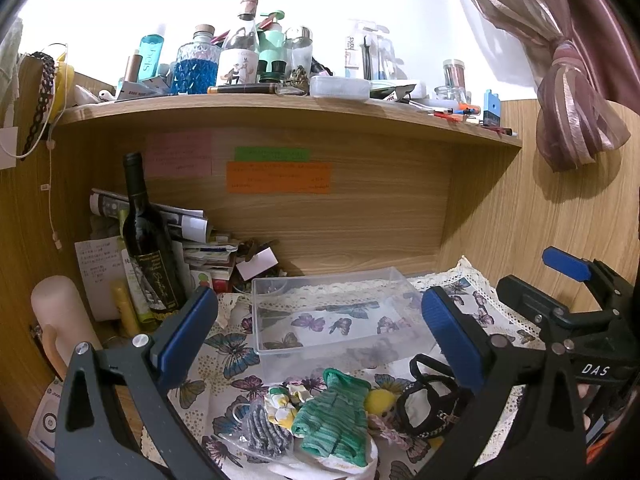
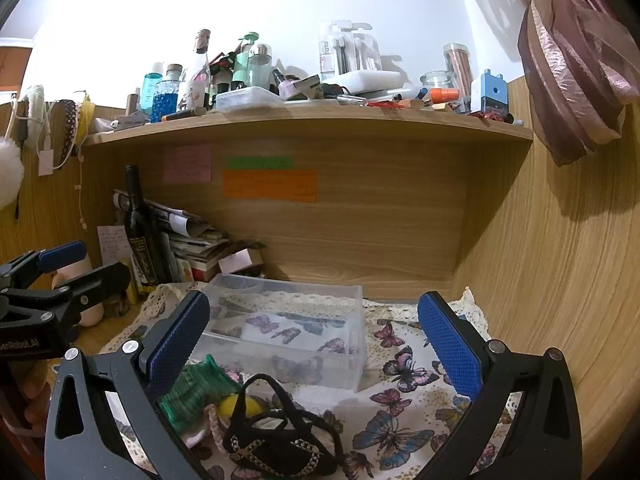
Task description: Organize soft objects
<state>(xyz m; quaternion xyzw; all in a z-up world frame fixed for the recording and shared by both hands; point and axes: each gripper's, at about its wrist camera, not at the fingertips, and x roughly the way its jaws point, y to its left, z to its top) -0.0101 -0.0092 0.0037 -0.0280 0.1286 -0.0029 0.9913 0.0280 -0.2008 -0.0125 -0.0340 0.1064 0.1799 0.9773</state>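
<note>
A pile of small soft things lies on the butterfly cloth (image 1: 232, 360) in front of an empty clear plastic box (image 1: 336, 312): a green striped knit garment (image 1: 334, 416), a grey knit piece (image 1: 260, 428), a yellow-white floral piece (image 1: 282, 404), a yellow-headed doll (image 1: 380, 402) and a black knit handbag (image 1: 432, 404). My left gripper (image 1: 320, 332) is open and empty above the pile. My right gripper (image 2: 316, 344) is open and empty, with the handbag (image 2: 276, 436), the green garment (image 2: 192, 392) and the box (image 2: 288, 328) ahead of it.
A dark wine bottle (image 1: 148, 240), stacked papers (image 1: 192, 236) and a pale cylinder (image 1: 60, 312) stand at the left. A cluttered shelf (image 1: 280, 116) runs overhead. A wooden wall (image 2: 560, 280) closes the right side, with a tied curtain (image 2: 572, 80) above.
</note>
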